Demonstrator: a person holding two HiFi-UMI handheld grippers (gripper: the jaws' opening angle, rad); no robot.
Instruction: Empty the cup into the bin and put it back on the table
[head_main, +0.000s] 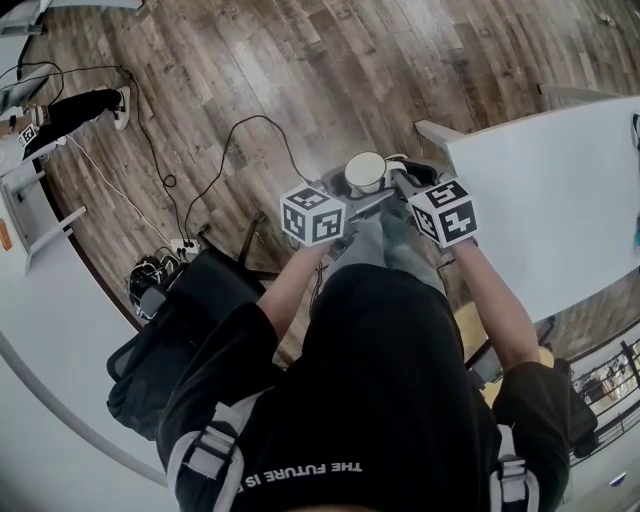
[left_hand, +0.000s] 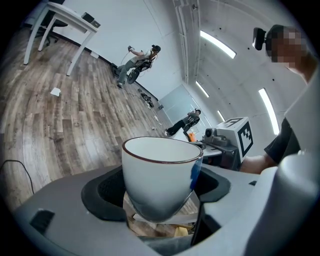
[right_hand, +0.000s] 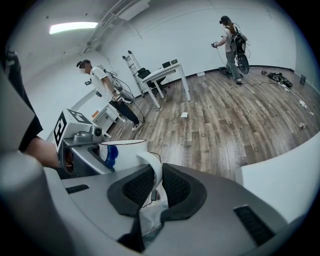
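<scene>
A white cup (head_main: 365, 172) with a dark rim stands upright in the air between both grippers, and its inside looks bare in the head view. My left gripper (head_main: 348, 192) is shut on the cup's body (left_hand: 160, 175), with a black pad on each side of it. A blue mark (left_hand: 195, 171) shows on the cup's wall. My right gripper (head_main: 397, 182) is shut on the cup's handle (right_hand: 151, 167), which is pinched between its two pads. Under the cup is the bin (head_main: 375, 245), with paper scraps (left_hand: 165, 220) and a white liner (right_hand: 149, 220) showing in it.
A white table (head_main: 560, 190) lies just to the right. A black bag (head_main: 170, 330) and a power strip with cables (head_main: 180, 245) lie on the wooden floor at left, by a curved white tabletop (head_main: 40, 330). Other people stand across the room.
</scene>
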